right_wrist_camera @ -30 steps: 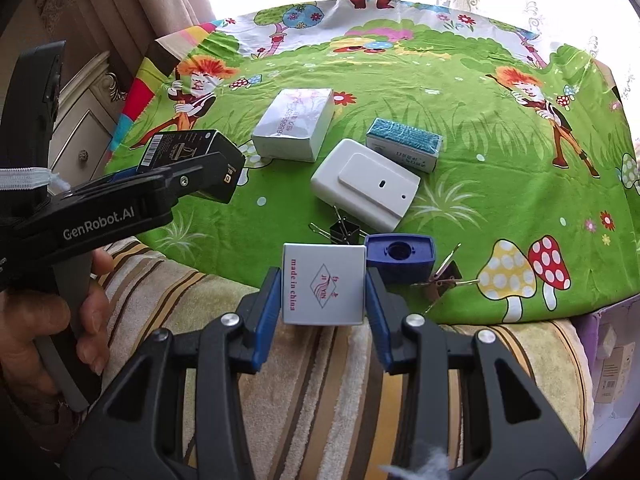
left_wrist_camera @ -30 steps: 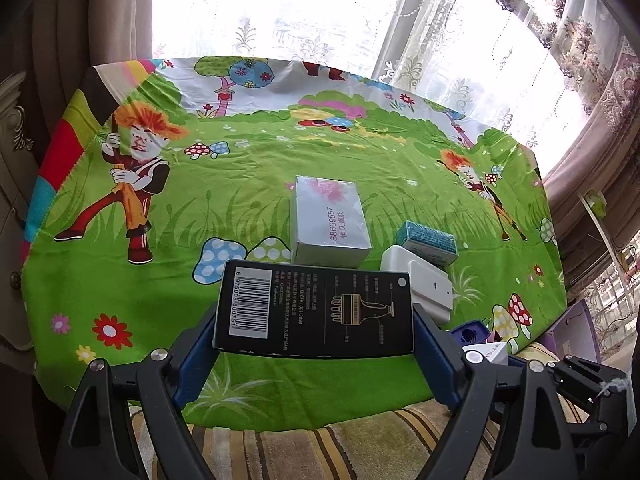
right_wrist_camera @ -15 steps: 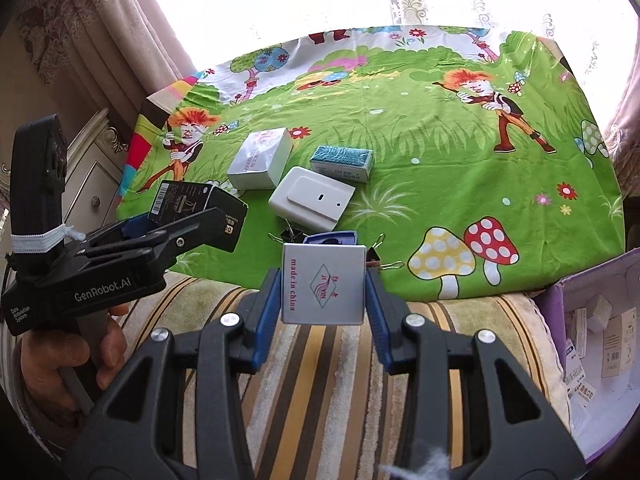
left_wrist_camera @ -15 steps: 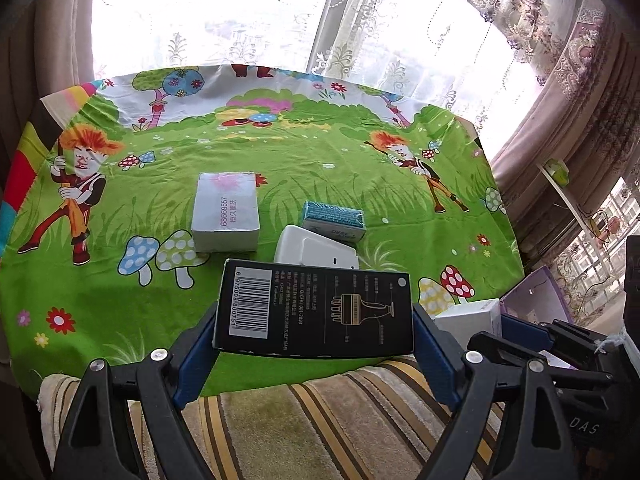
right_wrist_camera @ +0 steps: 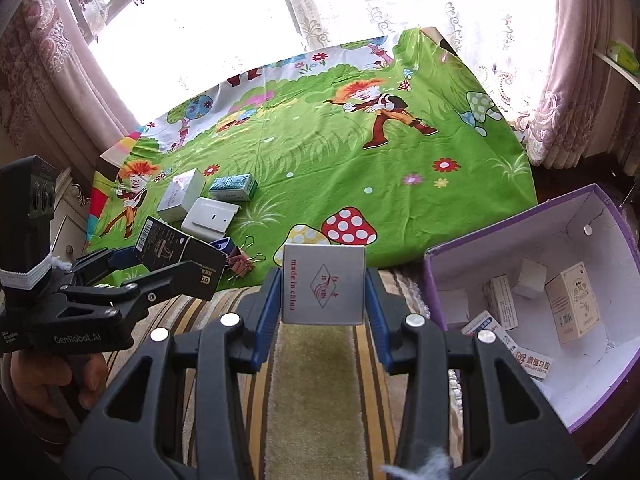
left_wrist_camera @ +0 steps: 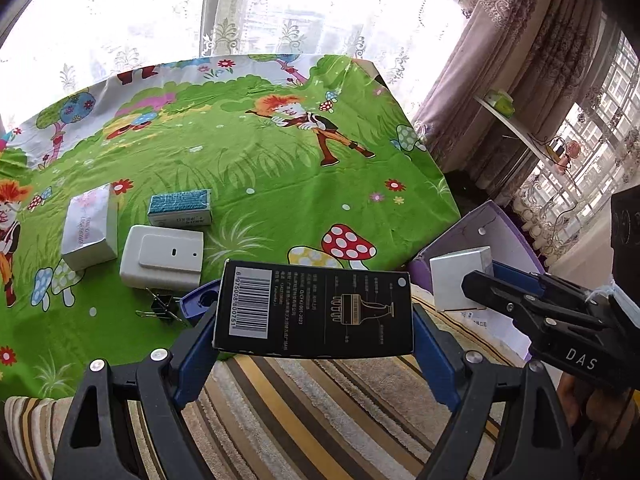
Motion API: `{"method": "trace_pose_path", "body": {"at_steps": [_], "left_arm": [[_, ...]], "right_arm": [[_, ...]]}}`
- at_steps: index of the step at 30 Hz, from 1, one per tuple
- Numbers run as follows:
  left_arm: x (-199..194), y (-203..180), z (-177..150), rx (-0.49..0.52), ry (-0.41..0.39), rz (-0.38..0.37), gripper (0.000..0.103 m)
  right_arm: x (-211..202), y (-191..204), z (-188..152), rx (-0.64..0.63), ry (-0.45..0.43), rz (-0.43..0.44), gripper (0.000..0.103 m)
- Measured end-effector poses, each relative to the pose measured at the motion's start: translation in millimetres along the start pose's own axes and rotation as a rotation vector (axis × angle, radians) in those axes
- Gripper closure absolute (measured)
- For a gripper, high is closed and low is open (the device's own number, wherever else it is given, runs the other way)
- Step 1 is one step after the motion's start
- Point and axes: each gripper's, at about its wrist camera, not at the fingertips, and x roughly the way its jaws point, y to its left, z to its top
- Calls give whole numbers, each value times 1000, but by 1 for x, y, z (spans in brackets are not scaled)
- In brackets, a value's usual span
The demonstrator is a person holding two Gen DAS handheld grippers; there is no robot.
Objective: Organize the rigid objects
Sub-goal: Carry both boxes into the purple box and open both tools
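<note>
Both hands are mid-carry, each with one box. The left gripper (left_wrist_camera: 314,320) has its blue fingers (left_wrist_camera: 430,344) clamped wide on the ends of a black carton (left_wrist_camera: 316,310) with a barcode and a line drawing of a clipper-like tool; the carton hangs in the air over the near edge of the surface. The right gripper (right_wrist_camera: 322,292) has its fingers (right_wrist_camera: 266,320) clamped on a small silver-white box (right_wrist_camera: 323,284) printed "made in china", held above a striped cushion (right_wrist_camera: 308,400) and just left of an open purple storage box (right_wrist_camera: 532,216).

That storage box sits beside the green cartoon cloth (right_wrist_camera: 360,160) and already holds several small cartons, so the step in hand looks like ferrying both boxes to it.

Left on the cloth are a white-and-pink carton (left_wrist_camera: 86,232), a teal-topped box (left_wrist_camera: 180,208), a white plastic device (left_wrist_camera: 162,258), a blue sharpener-like item (left_wrist_camera: 198,304) and some binder clips (left_wrist_camera: 160,308).

Next, the right hand likely needs to swing further right until its box is over the open cavity, lower it clear of the purple rim, then part its fingers. The left hand, trailing on the far side of the right, would have to wait or pass behind to avoid a clash, and its longer carton may need turning to fit among the packs inside.
</note>
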Motion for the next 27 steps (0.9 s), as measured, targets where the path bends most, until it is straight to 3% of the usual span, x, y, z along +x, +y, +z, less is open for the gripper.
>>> {"method": "trace_pose_path", "body": {"at_steps": [10, 20, 23, 25, 27], "left_arm": [[25, -74, 9, 157, 56, -49, 15], [41, -147, 14, 281, 66, -163, 13], [47, -163, 15, 311, 75, -191, 12], [48, -170, 16, 334, 73, -187, 12], [45, -174, 15, 355, 58, -181, 11]], "right_arm": [[-29, -80, -7, 116, -67, -132, 58], [-55, -143, -17, 232, -119, -251, 55], [-60, -157, -18, 260, -131, -267, 41], [-65, -160, -18, 269, -152, -283, 26], [-70, -160, -17, 258, -174, -287, 23]]}}
